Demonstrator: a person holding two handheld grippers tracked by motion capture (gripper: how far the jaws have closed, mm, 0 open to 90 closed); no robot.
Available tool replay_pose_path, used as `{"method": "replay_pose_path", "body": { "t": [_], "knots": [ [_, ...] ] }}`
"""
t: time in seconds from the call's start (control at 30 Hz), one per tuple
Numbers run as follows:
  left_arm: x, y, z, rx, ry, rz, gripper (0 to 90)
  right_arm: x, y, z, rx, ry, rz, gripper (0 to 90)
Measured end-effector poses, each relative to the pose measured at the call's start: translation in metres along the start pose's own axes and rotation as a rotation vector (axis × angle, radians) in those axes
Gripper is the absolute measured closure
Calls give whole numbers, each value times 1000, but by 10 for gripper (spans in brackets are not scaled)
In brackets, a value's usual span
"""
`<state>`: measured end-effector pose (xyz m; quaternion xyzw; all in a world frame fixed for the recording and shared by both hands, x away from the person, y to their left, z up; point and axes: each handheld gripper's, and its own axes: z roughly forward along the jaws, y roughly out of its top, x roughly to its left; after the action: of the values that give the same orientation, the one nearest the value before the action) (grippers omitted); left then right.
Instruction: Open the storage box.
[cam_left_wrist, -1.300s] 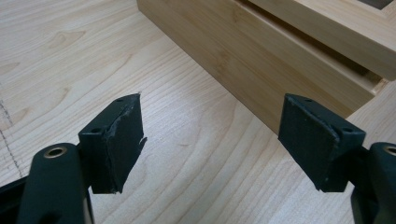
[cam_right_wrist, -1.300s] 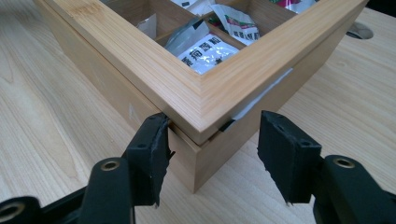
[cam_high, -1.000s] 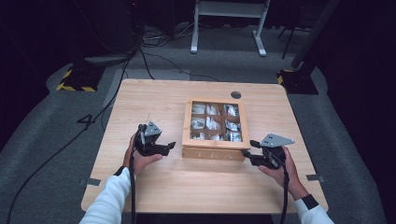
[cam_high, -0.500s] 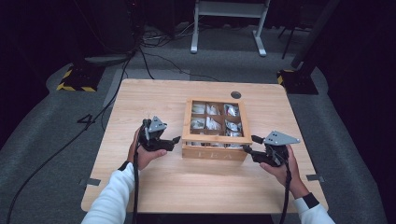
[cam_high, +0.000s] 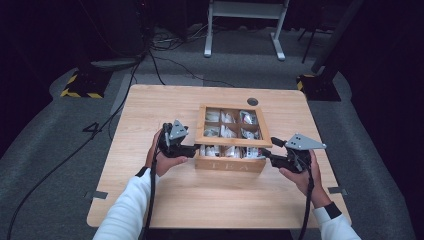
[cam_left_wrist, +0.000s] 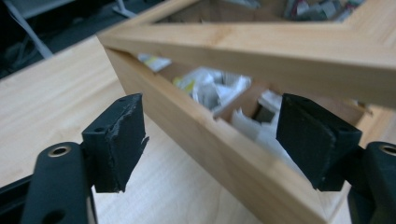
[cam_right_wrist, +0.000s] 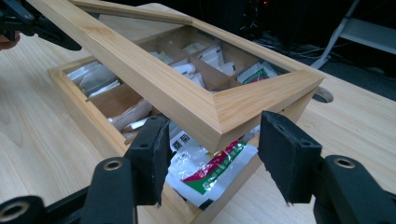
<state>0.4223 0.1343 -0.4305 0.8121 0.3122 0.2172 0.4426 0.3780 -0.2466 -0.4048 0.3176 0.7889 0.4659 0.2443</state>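
Note:
A wooden tea box (cam_high: 230, 164) with several compartments of sachets (cam_right_wrist: 210, 169) stands mid-table. Its glass-paned lid (cam_high: 232, 143) is tilted up at the front edge. My left gripper (cam_high: 192, 149) is at the box's front left corner. Its jaws are open and have just been closing a little. The box's side wall (cam_left_wrist: 205, 135) runs between them, and the lid (cam_left_wrist: 261, 44) hangs just above. My right gripper (cam_high: 267, 156) is at the front right corner, open. The lid's corner (cam_right_wrist: 233, 109) sits over the gap between its pads (cam_right_wrist: 150, 158), which do not press on it.
The box sits on a light wooden table (cam_high: 150, 115) with a round cable hole (cam_high: 252, 101) behind it. Cables trail from both grippers toward the near edge. Dark floor, a stand and black-and-yellow marked feet lie beyond the table.
The lid's front edge has risen off the box, and both grippers have moved up with it. The left gripper has also shifted closer to the box's corner.

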Motion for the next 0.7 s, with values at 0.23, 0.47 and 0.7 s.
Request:
{"method": "replay_pose_path", "body": {
  "t": [0.23,0.47,0.7],
  "knots": [
    [-2,10,2,-49,27,18,263,-1,8,0,-8,-16,0,441],
    [-4,20,-2,-89,45,65,290,-3,14,0,-18,-25,8,444],
    [-5,29,-4,-102,34,104,314,-5,20,-1,-32,-27,14,448]
  ]
}}
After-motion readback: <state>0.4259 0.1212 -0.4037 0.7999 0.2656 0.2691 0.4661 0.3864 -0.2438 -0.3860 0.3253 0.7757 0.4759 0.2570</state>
